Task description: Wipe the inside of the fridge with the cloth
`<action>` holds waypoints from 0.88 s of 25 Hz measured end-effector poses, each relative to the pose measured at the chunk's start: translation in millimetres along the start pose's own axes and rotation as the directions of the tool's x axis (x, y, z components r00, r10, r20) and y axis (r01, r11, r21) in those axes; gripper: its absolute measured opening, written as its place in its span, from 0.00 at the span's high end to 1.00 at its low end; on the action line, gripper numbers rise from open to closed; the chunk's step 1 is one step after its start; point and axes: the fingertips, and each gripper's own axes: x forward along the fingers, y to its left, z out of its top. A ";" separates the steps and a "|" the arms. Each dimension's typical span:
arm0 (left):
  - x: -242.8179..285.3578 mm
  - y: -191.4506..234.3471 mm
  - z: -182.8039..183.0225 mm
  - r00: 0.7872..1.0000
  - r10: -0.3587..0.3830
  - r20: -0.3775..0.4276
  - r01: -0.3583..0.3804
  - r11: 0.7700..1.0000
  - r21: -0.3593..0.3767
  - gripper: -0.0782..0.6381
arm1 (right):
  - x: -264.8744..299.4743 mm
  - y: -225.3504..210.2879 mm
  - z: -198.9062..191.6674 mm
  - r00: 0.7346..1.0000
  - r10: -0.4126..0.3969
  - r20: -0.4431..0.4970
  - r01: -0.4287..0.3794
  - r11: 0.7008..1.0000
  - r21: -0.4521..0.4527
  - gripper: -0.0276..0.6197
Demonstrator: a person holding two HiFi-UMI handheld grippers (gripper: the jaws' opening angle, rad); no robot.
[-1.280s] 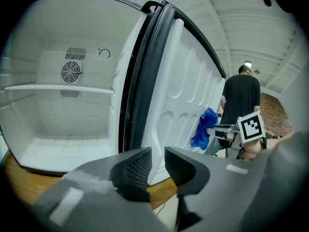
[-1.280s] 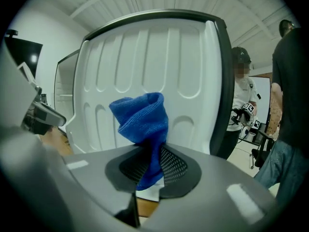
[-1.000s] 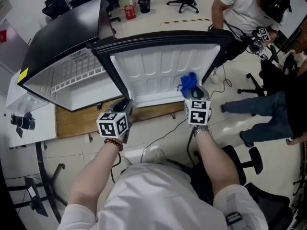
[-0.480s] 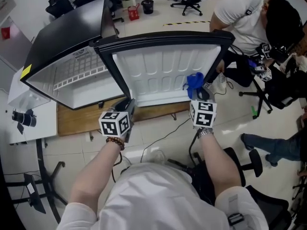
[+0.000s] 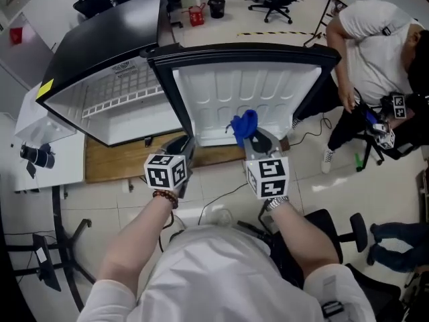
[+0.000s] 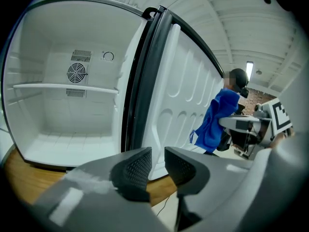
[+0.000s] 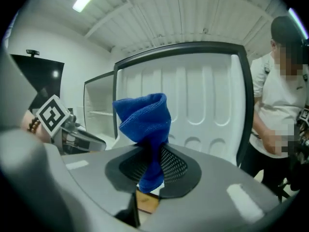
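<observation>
At the open fridge (image 5: pixel 100 106), low on the floor:
- right gripper (image 5: pixel 255 139): fingers clamped on the blue cloth (image 5: pixel 242 125), which is bunched upright near the door liner (image 5: pixel 268 89); contact cannot be told.
- left gripper (image 5: pixel 179 146): fingers narrowly parted, nothing between them, idle by the door edge.
- Progress: cloth in hand; the compartment and shelf (image 6: pixel 63 87) look untouched, so most wiping likely remains.

Cloth (image 7: pixel 144 122): middle hidden between the jaws. Person (image 7: pixel 276 111), right of them: apparently cut off by the edge.
</observation>
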 end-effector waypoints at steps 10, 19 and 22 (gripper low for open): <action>-13.4 10.4 -6.8 1.000 0.012 -0.005 -0.012 1.000 -0.010 0.78 | 43.7 88.9 -11.2 0.987 0.157 -0.042 -0.157 0.988 -0.001 0.87; -26.9 24.5 -11.7 0.999 0.035 -0.007 -0.036 0.999 -0.022 0.78 | 73.5 97.8 -44.6 0.974 0.148 -0.169 -0.146 0.989 0.026 0.87; -26.6 28.7 -13.5 0.999 0.039 -0.010 -0.039 0.999 -0.024 0.78 | 76.8 83.7 -59.5 0.972 0.119 -0.202 -0.114 0.993 0.034 0.87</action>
